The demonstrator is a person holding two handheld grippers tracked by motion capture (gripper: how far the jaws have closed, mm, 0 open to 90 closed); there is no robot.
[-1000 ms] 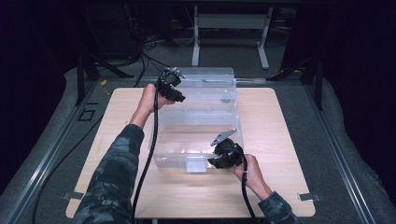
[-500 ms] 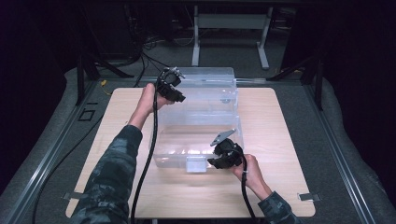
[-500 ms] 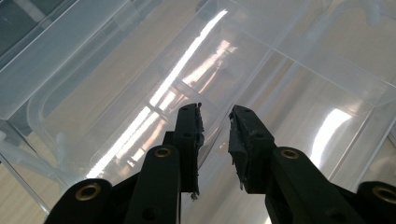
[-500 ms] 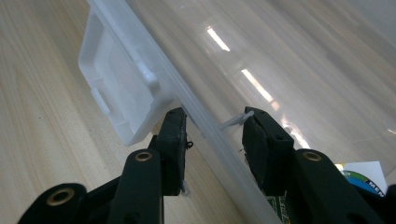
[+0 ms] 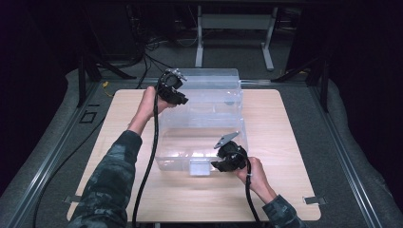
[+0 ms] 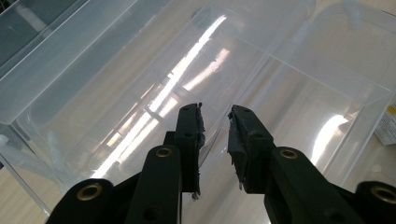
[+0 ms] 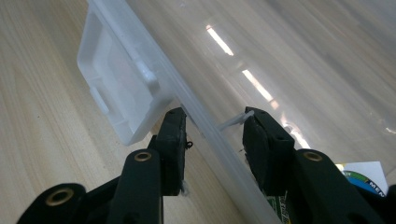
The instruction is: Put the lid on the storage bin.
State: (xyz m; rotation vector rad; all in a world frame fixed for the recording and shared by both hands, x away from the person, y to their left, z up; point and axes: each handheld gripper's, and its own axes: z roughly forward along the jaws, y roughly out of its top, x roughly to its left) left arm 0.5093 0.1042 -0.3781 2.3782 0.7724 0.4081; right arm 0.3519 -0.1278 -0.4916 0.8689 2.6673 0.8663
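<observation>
- Bin (image 5: pixel 199 128): clear plastic, mid-table; left gripper (image 5: pixel 177 97) clamped on far-left rim, right gripper (image 5: pixel 223 164) straddling near rim beside latch (image 7: pixel 123 95), contact unclear.
- Step: two-handed hold; next, probably lifting evenly.

On the light wooden table (image 5: pixel 285 190): one clear plastic storage bin (image 5: pixel 202 123) with one white latch (image 5: pixel 199 167). Flanking that bin: two black two-jaw grippers, left (image 5: pixel 183 100) and right (image 5: pixel 219 165).

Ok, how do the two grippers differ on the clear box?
Left gripper is at the far left corner of the clear box, right gripper at its near rim by the latch. Left's fingers pinch a thin wall, nearly together; right's straddle the rim, wider apart. Both touch the box.
</observation>
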